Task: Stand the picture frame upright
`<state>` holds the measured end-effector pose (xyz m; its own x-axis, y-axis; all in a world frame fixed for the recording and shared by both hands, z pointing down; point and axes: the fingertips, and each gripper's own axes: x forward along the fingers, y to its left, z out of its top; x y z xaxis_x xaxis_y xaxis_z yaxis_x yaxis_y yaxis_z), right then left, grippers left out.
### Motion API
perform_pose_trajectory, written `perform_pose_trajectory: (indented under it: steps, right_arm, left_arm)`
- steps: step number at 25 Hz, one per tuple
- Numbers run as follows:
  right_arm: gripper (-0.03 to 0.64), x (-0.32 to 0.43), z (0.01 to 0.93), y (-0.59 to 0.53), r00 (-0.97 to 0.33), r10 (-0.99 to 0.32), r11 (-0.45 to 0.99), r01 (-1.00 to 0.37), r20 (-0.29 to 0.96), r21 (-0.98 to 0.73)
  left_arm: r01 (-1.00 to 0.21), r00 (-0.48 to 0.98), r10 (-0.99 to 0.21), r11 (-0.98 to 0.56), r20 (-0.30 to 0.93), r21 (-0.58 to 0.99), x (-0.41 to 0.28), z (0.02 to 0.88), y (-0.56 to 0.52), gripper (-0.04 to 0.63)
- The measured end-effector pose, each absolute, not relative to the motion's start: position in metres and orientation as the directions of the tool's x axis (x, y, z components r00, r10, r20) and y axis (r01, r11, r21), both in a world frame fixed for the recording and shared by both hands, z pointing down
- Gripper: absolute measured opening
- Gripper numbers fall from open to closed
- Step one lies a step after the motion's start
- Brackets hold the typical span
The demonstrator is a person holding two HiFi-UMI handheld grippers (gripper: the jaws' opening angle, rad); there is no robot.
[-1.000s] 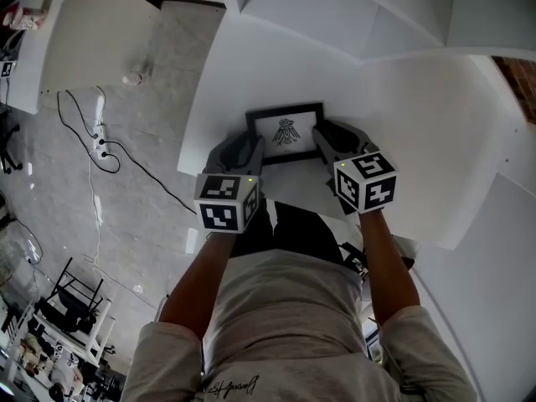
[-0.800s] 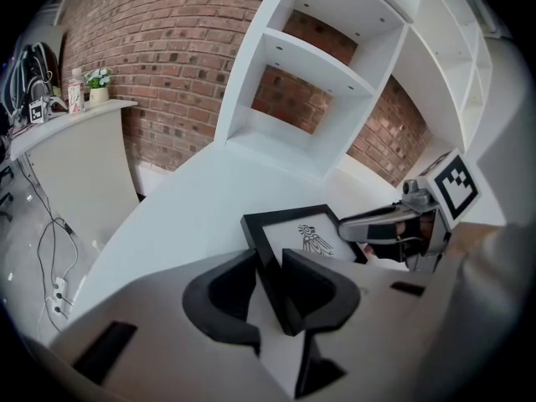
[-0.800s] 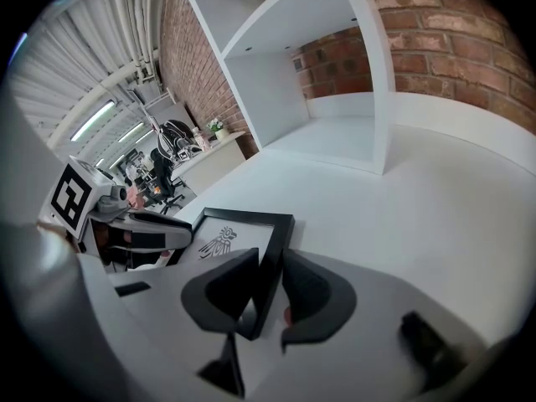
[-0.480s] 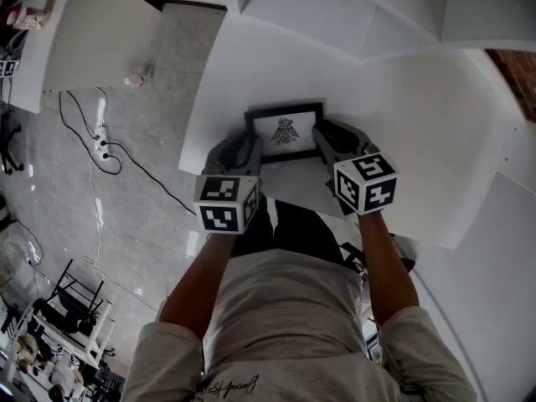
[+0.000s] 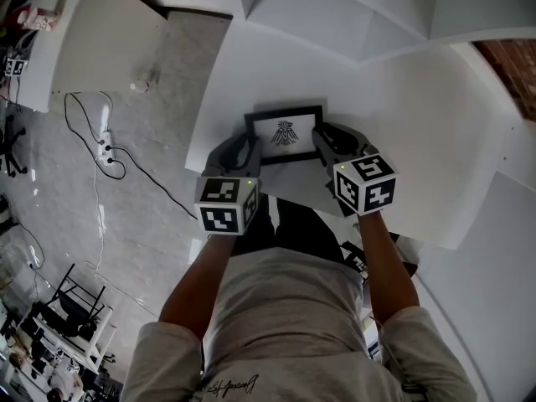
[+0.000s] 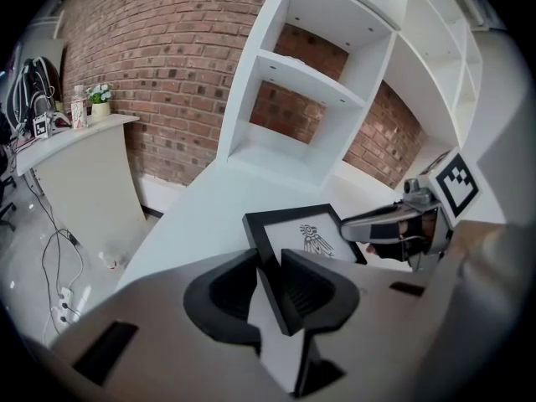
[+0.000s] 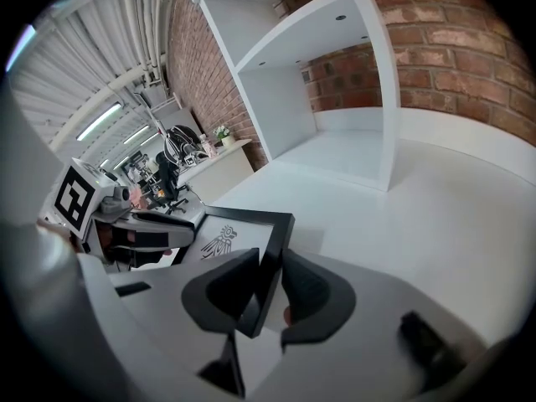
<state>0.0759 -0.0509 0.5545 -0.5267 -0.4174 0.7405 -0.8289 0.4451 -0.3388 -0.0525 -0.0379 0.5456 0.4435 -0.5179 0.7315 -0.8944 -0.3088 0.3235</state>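
A black picture frame with a bird drawing sits on the white table, held between both grippers. It looks tilted, with its far edge off the surface. My left gripper has the frame's left edge between its jaws, which are closing, and the pads touch it. My right gripper is shut on the frame's right edge. In the left gripper view the right gripper shows across the frame. The left gripper appears beyond the frame in the right gripper view.
White shelving stands against a brick wall behind the table. A side counter is at the left. Cables and a power strip lie on the floor. The table's left edge is close to my left gripper.
Both grippers and the frame stay in nearly the same place. The head view has shifted slightly.
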Motion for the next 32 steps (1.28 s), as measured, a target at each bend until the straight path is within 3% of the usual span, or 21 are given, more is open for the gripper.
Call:
perform_pose_trajectory:
  steps: [32]
  right_arm:
    - [0.095, 0.044, 0.505, -0.110, -0.506, -0.556, 0.452, -0.850, 0.660, -0.272]
  left_arm:
    - [-0.894, 0.439, -0.622, -0.373, 0.648, 0.247, -0.086, 0.494, -0.100, 0.095]
